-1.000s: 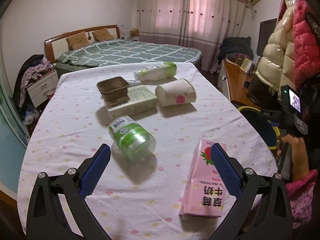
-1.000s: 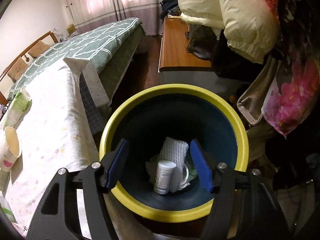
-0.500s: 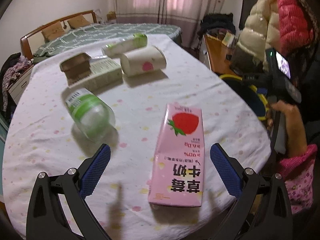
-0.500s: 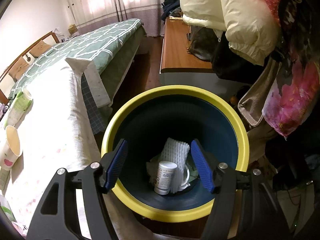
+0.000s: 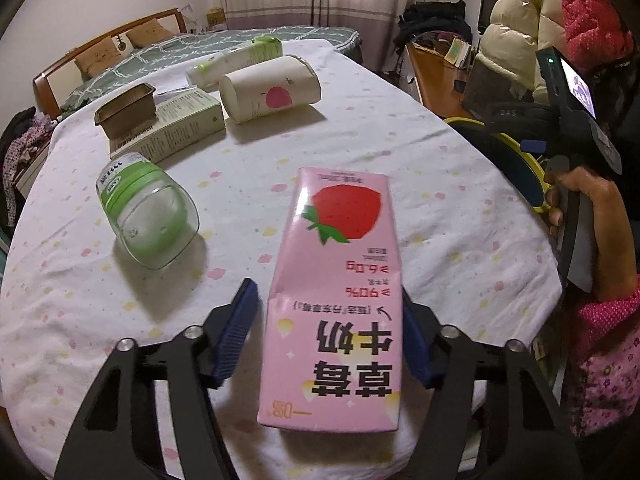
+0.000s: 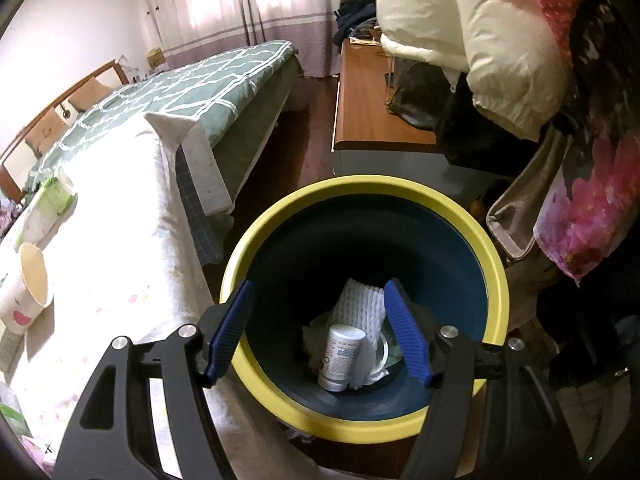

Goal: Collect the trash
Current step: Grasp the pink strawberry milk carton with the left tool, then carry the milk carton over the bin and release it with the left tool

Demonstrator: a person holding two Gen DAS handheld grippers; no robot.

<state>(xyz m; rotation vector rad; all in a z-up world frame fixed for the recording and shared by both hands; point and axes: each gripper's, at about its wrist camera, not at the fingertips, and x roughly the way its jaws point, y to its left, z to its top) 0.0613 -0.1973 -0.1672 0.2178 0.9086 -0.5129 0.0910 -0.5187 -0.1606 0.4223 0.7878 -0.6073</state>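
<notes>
Your left gripper (image 5: 328, 334) straddles the near end of the pink strawberry milk carton (image 5: 338, 292), which lies flat on the flowered tablecloth (image 5: 432, 184). Its jaws have just been closing with the carton between them. The right blue pad sits against the carton's edge, while a narrow gap shows between the left pad and the carton's other side, so the carton is not yet clamped.

Beyond the carton to the left, a clear jar with a green label (image 5: 146, 216) lies on its side. Farther off, a pale green box (image 5: 176, 126) carries a small brown tray (image 5: 126, 108); just beside it a paper cup with a pink peach print (image 5: 270, 90) lies tipped over, and behind that a white and green bottle (image 5: 236, 60) lies flat. At the right edge, your right hand (image 5: 588, 216) grips the handle of the other tool.

Your right gripper (image 6: 318, 330) hangs with its jaws apart and nothing between them, over the mouth of the yellow-rimmed dark blue bin (image 6: 404, 192), which stands on the floor close beside the table's edge. Inside the bin lie a white bottle (image 6: 340, 356) and a piece of white foam netting (image 6: 362, 308). Past the bin stand a wooden desk (image 6: 368, 120) and a bed with a green cover (image 6: 208, 80).
</notes>
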